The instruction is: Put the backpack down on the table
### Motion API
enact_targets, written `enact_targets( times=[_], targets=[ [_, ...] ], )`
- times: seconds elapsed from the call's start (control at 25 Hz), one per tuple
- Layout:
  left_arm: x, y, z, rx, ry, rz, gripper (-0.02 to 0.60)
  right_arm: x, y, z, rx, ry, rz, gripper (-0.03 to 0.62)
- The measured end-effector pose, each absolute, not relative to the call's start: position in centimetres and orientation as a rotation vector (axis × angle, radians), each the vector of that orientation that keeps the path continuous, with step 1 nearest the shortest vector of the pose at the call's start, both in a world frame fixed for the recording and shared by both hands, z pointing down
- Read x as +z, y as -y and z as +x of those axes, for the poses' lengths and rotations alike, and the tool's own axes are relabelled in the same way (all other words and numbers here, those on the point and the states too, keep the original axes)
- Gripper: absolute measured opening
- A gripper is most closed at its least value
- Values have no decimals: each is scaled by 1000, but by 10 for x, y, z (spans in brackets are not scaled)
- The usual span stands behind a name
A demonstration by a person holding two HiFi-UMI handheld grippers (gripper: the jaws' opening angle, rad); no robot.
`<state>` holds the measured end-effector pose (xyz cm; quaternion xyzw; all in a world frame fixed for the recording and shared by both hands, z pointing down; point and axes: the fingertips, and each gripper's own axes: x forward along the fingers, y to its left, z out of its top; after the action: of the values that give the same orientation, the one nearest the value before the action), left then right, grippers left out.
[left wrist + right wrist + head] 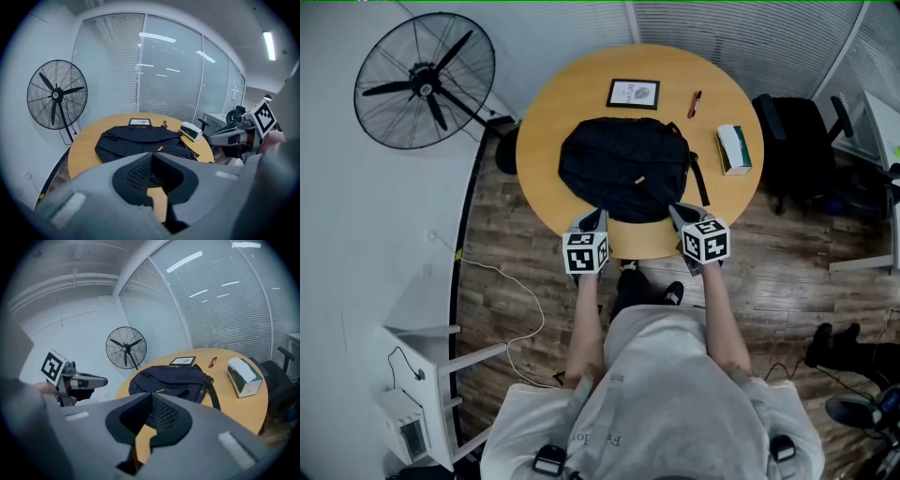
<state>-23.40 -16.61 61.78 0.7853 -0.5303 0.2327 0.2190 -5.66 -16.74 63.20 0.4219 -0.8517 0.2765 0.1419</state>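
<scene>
Round smooth wooden table under a slumped black fabric backpack

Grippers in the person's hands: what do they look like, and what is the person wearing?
The left gripper and right gripper are grey, tapering wedges, each bearing a white cube with black square markers. The person wears a light grey T-shirt.

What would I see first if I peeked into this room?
A big black backpack lying flat in the middle of a round wooden table. A large black fan stands on the floor to the table's left. At the table's near edge, the left tongs and the right tongs point at the backpack, both shut and empty.
</scene>
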Motion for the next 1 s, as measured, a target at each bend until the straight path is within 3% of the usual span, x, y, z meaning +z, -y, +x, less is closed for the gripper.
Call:
enact_targets(
  times=[1.0],
  targets=[
    [623,162,-225,663,1418,2237,2,631,167,-54,790,2461,1215,-2]
  ],
)
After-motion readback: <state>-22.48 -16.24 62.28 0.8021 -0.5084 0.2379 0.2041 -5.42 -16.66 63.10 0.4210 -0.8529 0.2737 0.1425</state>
